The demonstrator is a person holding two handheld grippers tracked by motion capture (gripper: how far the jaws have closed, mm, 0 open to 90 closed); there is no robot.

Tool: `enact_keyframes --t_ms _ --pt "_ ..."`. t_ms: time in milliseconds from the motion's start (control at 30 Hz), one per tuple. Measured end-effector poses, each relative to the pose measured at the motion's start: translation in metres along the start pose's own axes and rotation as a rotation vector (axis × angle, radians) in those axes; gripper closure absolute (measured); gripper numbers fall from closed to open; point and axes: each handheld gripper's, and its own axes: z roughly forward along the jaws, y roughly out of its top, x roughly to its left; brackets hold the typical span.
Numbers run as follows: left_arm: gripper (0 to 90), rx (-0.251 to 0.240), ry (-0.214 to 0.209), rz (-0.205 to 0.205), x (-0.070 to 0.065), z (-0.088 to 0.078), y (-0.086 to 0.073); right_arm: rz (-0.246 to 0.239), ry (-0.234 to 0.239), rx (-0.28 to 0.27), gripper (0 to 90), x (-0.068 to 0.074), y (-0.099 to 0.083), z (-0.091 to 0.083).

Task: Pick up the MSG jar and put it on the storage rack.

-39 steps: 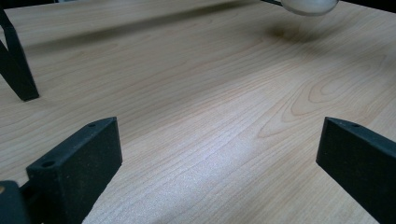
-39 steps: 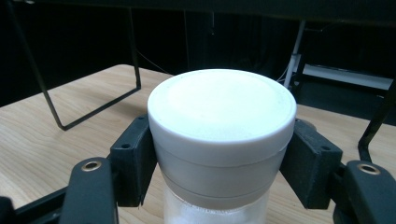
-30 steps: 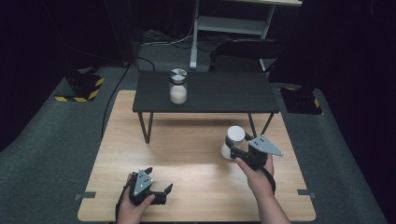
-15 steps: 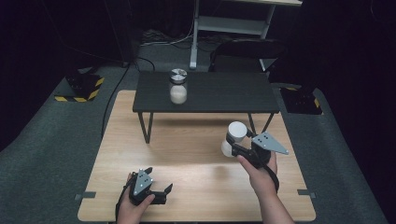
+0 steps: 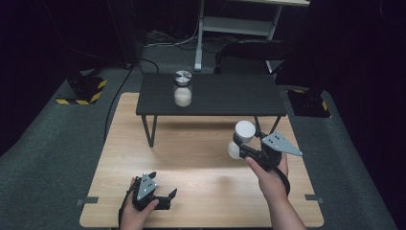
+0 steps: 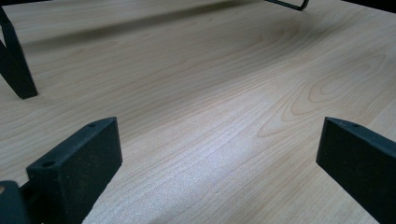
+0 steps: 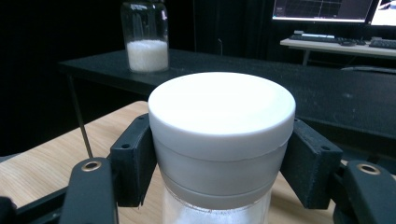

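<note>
Right tool [image 5: 239, 149] clamped on white-lidded jar [image 5: 242, 136], off the table [image 5: 201, 191] at 3 o'clock; grasp done, placing left. Left tool [image 5: 165, 197] apart, idle at 7 o'clock.

A dark room with grey carpet [image 5: 57, 143], a wooden table [image 5: 201, 167] and a low black bench [image 5: 225, 96].

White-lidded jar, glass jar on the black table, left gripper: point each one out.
white-lidded jar [image 7: 222, 105], right gripper view, on its lid.
glass jar [image 5: 182, 88], high view, on its glass side.
left gripper [image 5: 162, 194], high view, between its fingertips.
</note>
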Motion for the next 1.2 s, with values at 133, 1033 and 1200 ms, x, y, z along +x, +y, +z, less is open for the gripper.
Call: enact_keyframes --t_ms 133,1033,1200 --pt "0.3 -0.002 -0.001 0.002 0.000 0.000 0.000 -0.007 -0.001 -0.007 33.7 0.001 0.009 -0.001" --pt "0.3 -0.002 -0.008 -0.001 0.001 0.000 0.000 -0.012 -0.020 -0.035 33.8 0.003 0.059 0.011" --pt "0.3 0.000 -0.009 -0.001 0.002 0.000 0.000 -0.017 -0.030 -0.037 33.7 0.004 0.067 0.017"
